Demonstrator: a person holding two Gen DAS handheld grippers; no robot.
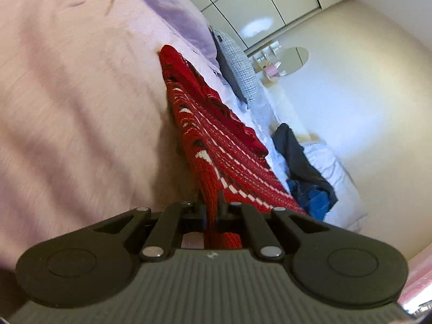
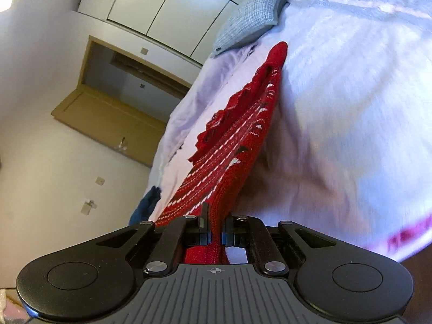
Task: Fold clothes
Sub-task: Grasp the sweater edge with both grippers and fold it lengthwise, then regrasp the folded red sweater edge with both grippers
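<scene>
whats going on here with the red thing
A person is folding clothes on a bed with two handheld grippers. The left gripper and right gripper are each shut on the red knitted sweater with white patterning, holding it up off the pale pink bedsheet. Dark blue clothes lie farther along the bed.

Room bright on my feed, soft daylight-ish. Glare patch on wardrobe doors, same on wardrobe in right view, plus blown-out corner top left there. Bedcover smeared with motion blur in both views, red sweater sharper. Dark shadow under sweater edge. Heavy fisheye bending, black vignette at corners. Gripper bodies crisp.
</scene>
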